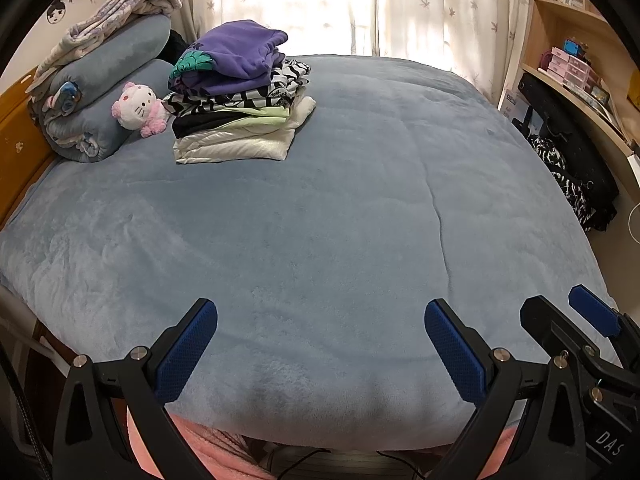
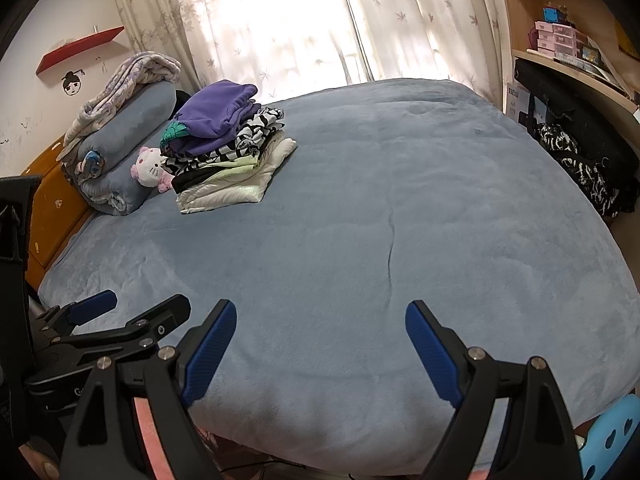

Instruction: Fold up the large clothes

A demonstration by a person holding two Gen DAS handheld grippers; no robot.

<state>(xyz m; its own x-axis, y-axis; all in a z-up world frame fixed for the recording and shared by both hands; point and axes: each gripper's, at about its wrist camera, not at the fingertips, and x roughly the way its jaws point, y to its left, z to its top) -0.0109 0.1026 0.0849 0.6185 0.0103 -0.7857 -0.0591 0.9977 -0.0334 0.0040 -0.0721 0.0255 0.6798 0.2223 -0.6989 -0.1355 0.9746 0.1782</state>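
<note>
A stack of folded clothes [image 1: 240, 96] [image 2: 228, 148], purple on top, striped black-and-white in the middle and white at the bottom, rests at the far left of the blue bed cover [image 1: 320, 208] [image 2: 380, 220]. My left gripper [image 1: 320, 312] hovers open above the bed's near edge with nothing between its fingers. My right gripper [image 2: 320, 316] is also open and empty just beside it, and shows in the left wrist view [image 1: 556, 308] at the lower right. The left gripper [image 2: 132, 304] appears at the lower left of the right wrist view.
Rolled blue bedding [image 1: 104, 92] with a patterned quilt on it and a pink-and-white plush cat [image 1: 138, 108] lie by the wooden headboard [image 1: 20, 148]. Black-and-white clothing [image 1: 568, 184] hangs over a dark chair by the desk shelves [image 1: 576, 60]. Curtains [image 1: 360, 4] cover the window behind.
</note>
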